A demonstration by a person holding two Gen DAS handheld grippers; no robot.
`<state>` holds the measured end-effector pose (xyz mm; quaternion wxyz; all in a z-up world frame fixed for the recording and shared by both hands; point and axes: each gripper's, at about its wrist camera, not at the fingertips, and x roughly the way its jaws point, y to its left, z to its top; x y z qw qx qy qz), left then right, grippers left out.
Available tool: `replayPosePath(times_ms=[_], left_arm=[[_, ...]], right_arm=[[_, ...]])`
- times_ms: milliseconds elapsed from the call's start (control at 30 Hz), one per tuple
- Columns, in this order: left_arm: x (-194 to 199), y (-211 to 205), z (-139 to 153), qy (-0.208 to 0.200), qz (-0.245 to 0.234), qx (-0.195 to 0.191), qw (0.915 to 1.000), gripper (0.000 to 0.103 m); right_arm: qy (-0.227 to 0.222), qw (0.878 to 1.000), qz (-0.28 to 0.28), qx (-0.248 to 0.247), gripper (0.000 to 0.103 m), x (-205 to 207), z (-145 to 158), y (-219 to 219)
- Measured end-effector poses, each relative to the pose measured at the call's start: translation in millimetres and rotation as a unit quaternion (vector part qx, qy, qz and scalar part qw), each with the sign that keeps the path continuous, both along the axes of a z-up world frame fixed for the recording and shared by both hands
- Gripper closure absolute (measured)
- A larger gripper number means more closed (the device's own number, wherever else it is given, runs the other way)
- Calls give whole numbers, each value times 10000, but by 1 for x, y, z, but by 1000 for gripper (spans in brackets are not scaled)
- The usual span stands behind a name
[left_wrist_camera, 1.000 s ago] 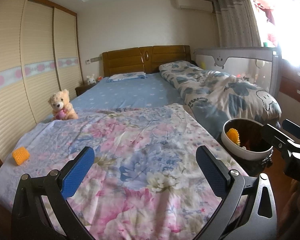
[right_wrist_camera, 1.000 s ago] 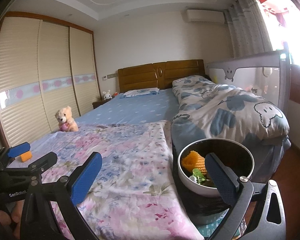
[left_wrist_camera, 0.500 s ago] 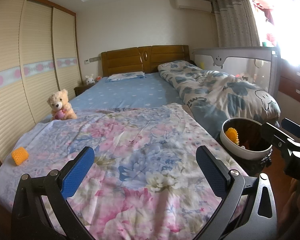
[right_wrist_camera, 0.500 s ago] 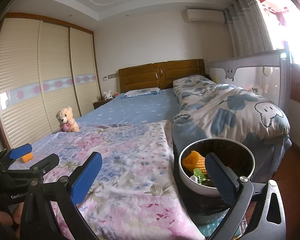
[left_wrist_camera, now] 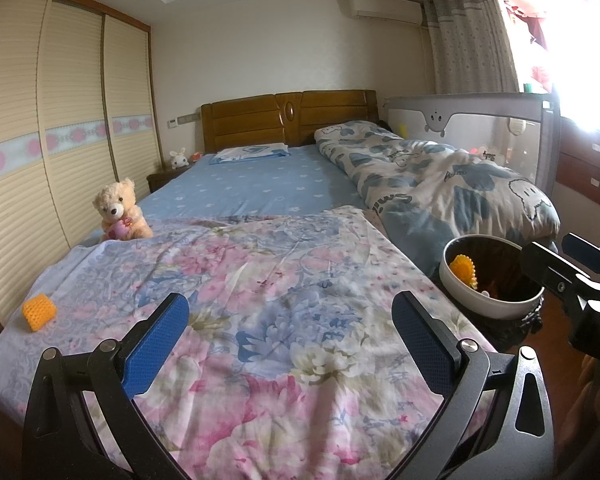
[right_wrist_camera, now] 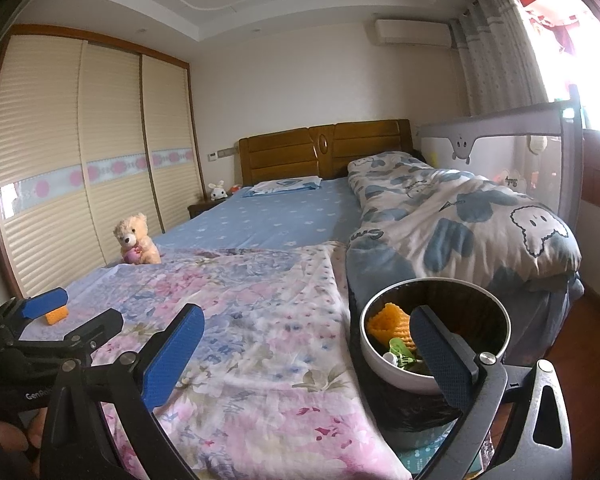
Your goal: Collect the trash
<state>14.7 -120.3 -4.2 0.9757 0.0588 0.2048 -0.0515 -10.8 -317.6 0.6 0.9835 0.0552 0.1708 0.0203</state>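
Observation:
An orange foam net piece [left_wrist_camera: 39,312] lies on the floral bedspread [left_wrist_camera: 260,280] near the bed's left edge; the right wrist view shows it as the orange piece [right_wrist_camera: 57,316] partly behind the left gripper's finger. A white-rimmed trash bin [left_wrist_camera: 456,292] with a black liner stands at the bed's right foot corner, and this bin [right_wrist_camera: 380,360] holds another orange net and green scraps. My left gripper [left_wrist_camera: 290,340] is open over the bedspread, holding nothing. My right gripper [right_wrist_camera: 304,356] is open, its right finger in front of the bin.
A teddy bear [left_wrist_camera: 120,212] sits at the bed's left side. A rolled quilt [left_wrist_camera: 440,176] lies along the right, with a grey bed rail [left_wrist_camera: 472,120] behind it. A wardrobe [left_wrist_camera: 40,140] lines the left wall. Wooden floor [right_wrist_camera: 592,328] shows at right.
Both views have shifted very slightly; the bin and the orange piece stay where they were, and both grippers remain open.

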Motion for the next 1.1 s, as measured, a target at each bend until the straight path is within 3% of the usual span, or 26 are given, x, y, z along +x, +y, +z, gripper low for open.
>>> replayPosePath(times_ms=[1100], left_arm=[[-2,-1,0,17,-14,2,10000,0]], right_arm=[[-16,10000,41,-30,0,0,5,5]])
